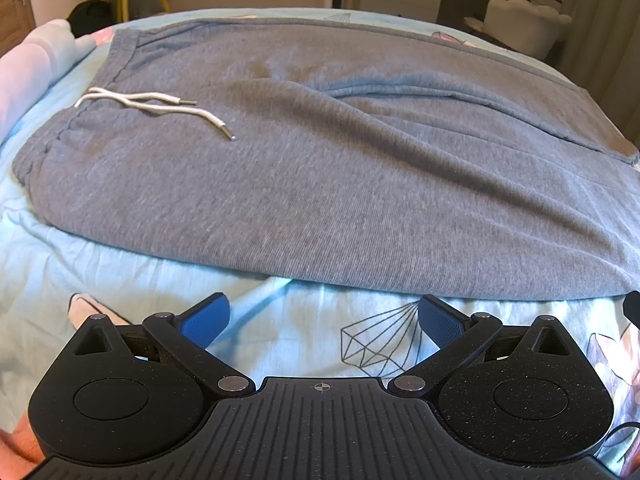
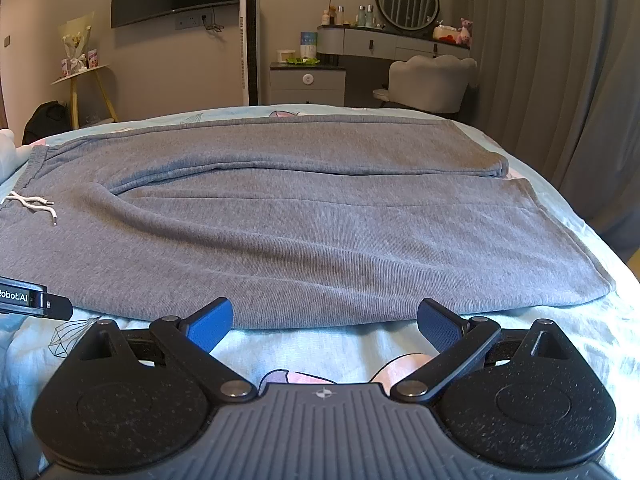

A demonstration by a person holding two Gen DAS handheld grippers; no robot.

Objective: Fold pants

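Note:
Grey sweatpants (image 1: 320, 168) lie flat across the bed, waistband to the left with a white drawstring (image 1: 156, 106), both legs running right. In the right wrist view the same pants (image 2: 304, 236) show their two leg cuffs at the far right. My left gripper (image 1: 322, 322) is open above the light blue sheet, just short of the near edge of the pants. My right gripper (image 2: 324, 326) is open too, with its blue pads (image 2: 210, 328) close to the near hem of the front leg. Neither holds anything. The left gripper's tip (image 2: 36, 300) shows at the left edge of the right wrist view.
The bed carries a light blue printed sheet (image 1: 120, 280). A pink and white pillow (image 1: 28, 68) lies at the left. Beyond the bed stand a yellow-legged side table (image 2: 86, 80), a grey drawer unit (image 2: 308, 84), a vanity with a round mirror (image 2: 408, 0), a pale chair (image 2: 430, 80) and curtains (image 2: 560, 80).

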